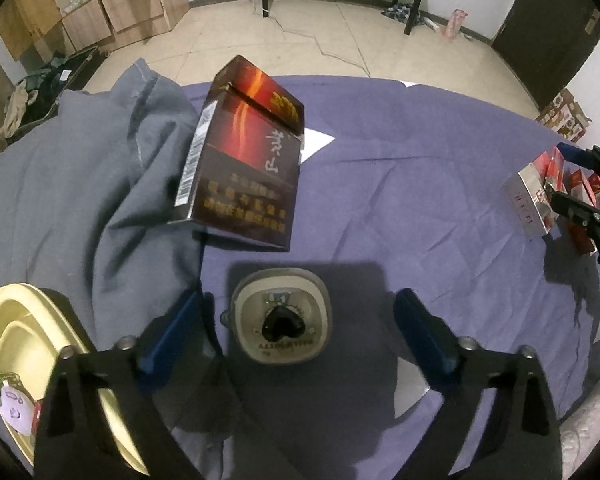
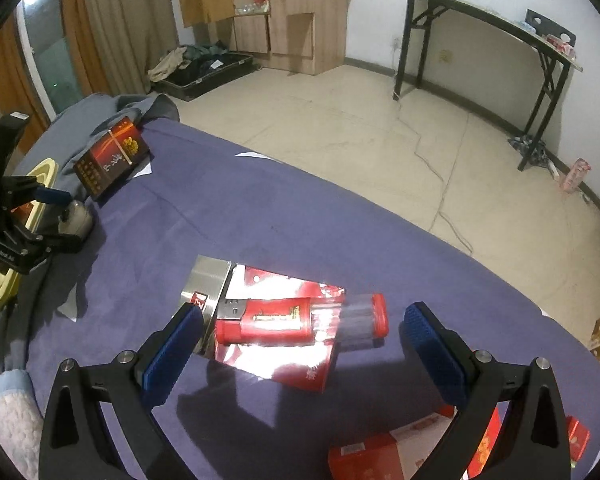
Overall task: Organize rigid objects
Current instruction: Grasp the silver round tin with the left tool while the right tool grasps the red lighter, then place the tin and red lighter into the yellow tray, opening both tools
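Little looks sorted yet on the purple-covered counter point(image 1: 400, 152). The left gripper point(image 1: 302, 324) hangs spread around a small squarish beige container point(image 1: 282, 320) without touching it, near a dark red cigarette box point(image 1: 244, 160). The right gripper point(image 2: 302, 334), also spread and empty, straddles a red lighter point(image 2: 300, 320) lying on a red-and-silver carton point(image 2: 276, 320). Red boxes point(image 2: 380, 456) remain loose nearby.

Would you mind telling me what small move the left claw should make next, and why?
Probably lower the left claw a little and close on the small beige jar. It sits upright between the open blue pads, which do not yet touch it, on the purple cloth.
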The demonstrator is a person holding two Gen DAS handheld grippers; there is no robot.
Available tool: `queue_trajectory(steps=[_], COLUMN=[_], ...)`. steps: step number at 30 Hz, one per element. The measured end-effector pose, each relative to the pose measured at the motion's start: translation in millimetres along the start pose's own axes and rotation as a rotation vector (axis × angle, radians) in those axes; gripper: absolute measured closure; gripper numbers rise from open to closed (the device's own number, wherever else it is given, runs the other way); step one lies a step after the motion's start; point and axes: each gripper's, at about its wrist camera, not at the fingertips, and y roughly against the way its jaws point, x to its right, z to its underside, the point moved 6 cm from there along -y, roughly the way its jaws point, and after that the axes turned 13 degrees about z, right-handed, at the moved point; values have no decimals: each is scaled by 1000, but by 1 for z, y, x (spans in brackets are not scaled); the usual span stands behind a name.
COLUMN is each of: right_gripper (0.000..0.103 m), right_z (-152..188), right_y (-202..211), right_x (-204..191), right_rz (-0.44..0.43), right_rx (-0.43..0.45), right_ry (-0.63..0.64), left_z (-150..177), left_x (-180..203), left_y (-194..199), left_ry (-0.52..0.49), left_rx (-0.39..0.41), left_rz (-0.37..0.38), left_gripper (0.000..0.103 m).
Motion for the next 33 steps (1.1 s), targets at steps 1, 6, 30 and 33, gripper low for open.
queue_trajectory(steps=[1, 6, 30, 33], right_gripper=[2, 20, 20, 20], right_z=[-1, -4, -59, -66], right_y=[-3, 0, 120, 112], right_x=[-1, -1, -304, -364], right_rz=[3, 0, -268, -268], right_rx=[2, 25, 203, 159], right_ry=[14, 12, 300, 329], left_z=[-1, -2, 82, 109], left_x=[0, -6, -209, -239], left_y=[-1, 0, 239, 232], left_ry=[7, 31, 339, 388], left_rx=[-1, 10, 237, 209], left_rz=[9, 2, -123, -159], left_gripper=[25, 47, 47, 47])
